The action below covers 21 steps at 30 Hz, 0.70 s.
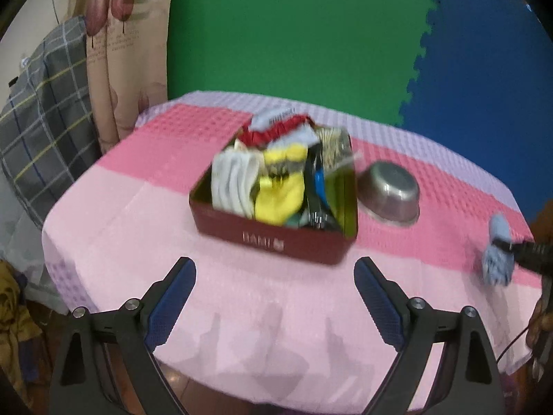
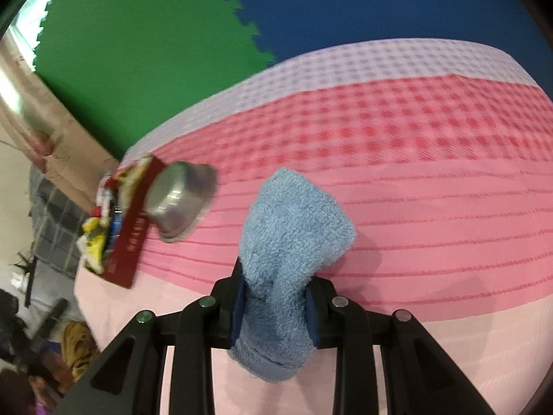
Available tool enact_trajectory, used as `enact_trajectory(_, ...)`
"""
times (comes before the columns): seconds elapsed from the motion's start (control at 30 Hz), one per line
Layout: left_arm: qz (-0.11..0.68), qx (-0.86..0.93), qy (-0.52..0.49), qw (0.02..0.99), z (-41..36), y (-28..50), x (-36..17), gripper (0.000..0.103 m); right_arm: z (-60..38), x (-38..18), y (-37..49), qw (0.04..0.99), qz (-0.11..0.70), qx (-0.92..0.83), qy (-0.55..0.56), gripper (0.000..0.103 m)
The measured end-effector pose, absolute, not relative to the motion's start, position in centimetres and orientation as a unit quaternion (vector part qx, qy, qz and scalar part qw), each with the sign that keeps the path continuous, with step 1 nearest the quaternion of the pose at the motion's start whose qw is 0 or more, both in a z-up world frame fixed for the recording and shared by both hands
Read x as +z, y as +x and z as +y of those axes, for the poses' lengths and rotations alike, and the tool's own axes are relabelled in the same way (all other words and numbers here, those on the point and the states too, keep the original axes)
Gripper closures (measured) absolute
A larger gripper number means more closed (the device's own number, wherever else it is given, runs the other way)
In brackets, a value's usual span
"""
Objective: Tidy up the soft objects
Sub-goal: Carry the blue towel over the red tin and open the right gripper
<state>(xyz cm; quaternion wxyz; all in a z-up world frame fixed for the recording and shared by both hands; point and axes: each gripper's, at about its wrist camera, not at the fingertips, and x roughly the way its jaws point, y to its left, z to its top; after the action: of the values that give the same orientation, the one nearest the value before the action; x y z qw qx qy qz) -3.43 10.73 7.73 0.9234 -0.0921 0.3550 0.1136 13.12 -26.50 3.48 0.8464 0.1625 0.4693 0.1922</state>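
**Blue sock gripped, tin packed**

The right gripper [image 2: 274, 306] was clenched on a fluffy blue sock [image 2: 293, 228], its pads pinching the sock's lower part while the wider end bulged out above the fingers, over the pink cloth [image 2: 432, 207] that covered the desk. From the left wrist view the same sock [image 1: 497, 252] showed at the far right edge, caught in the dark tip of that gripper, just above the cloth.

The left gripper [image 1: 274, 294] stood released, jaws wide apart with nothing between them, over the near edge of the desk. Beyond it sat a dark red tin [image 1: 276, 238], open at the top and crammed with soft things: white socks [image 1: 231, 183] at the left, yellow socks [image 1: 280, 193] in the middle, a red piece [image 1: 273, 133] at the back and darker items at the right. A steel bowl [image 1: 389, 193] lay upside down just to the right of the tin, touching it or nearly so. Green and blue foam mats [image 1: 293, 34] stood behind the desk. A curtain [image 1: 128, 52] and a checked grey cloth [image 1: 45, 110] hung at the left.
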Motion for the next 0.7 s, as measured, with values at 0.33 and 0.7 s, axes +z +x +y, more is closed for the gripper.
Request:
enact_trajectory(0.33, 0.372, 0.121, -0.102, 0.915, 11.3, -3.9, 5.8, 0.012, -14.8, 9.2, 14.3, 0.832, 0.445, 0.311, 0.114, 0.074)
enact_trajectory(0.7, 0.398, 0.150, -0.124, 0.896, 14.0, -3.3, 4.6, 0.012, 0.0, 9.5, 17.8, 0.815, 0.436, 0.383, 0.012, 0.073)
